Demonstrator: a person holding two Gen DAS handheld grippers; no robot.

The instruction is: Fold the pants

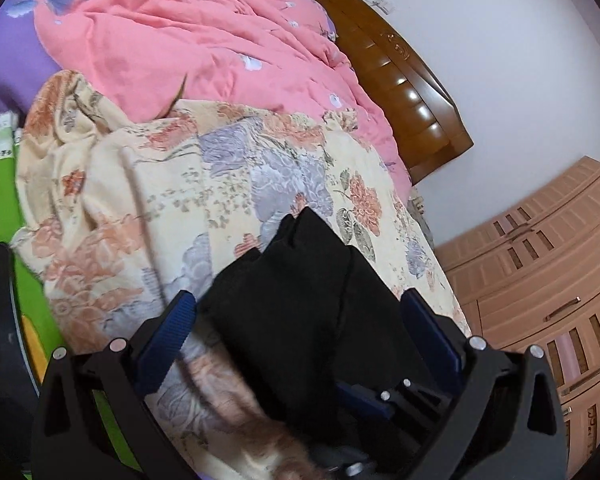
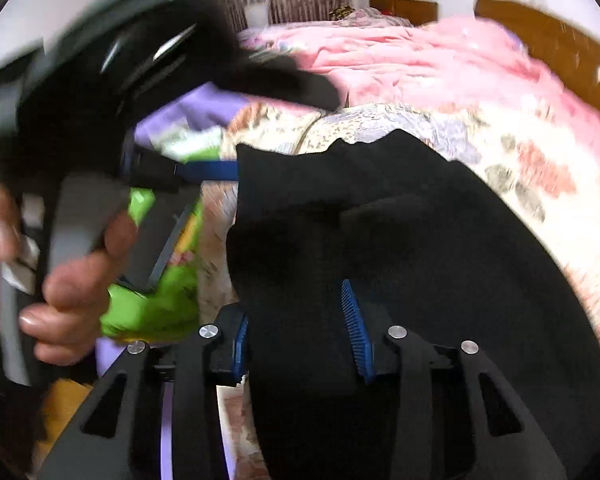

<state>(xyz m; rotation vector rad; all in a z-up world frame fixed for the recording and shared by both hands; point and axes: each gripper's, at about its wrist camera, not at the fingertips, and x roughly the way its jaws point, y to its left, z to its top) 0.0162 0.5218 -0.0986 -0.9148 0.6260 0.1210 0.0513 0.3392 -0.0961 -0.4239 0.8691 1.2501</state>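
Left wrist view. The black pants (image 1: 300, 312) lie on the floral blanket (image 1: 172, 200), the landmark for this report, at its near edge. The left gripper (image 1: 300, 316) stands wide, its blue pads (image 1: 168, 340) on either side of the bunched black fabric; the near pad shows a clear gap to the cloth, and the far pad sits at the cloth's edge, contact not confirmed. Beyond the blanket is a pink quilt (image 1: 204, 40); behind that, a wooden headboard (image 1: 404, 80). A wardrobe (image 1: 540, 264) stands past the blanket's right side.

Right wrist view. The picture is blurred. The right gripper (image 2: 300, 332) is at a narrow setting with a fold of the pants (image 2: 400, 240) running between its blue pads (image 2: 356, 332). The cloth fills the gap, and the pads appear to press on it. The pants spread forward from here across the blanket (image 2: 520, 160). To the left of the blanket, a hand (image 2: 60, 272) holds the other gripper's handle, whose blue finger reaches the pants' left edge.

Assessment. The step in hand appears to be laying a fold down onto the blanket. To do it well, the left gripper should close on the full thickness of the bunch before any pull, both grips should travel together so the edge stays straight, and the cloth should land flat on the blanket rather than trailing off its near edge.
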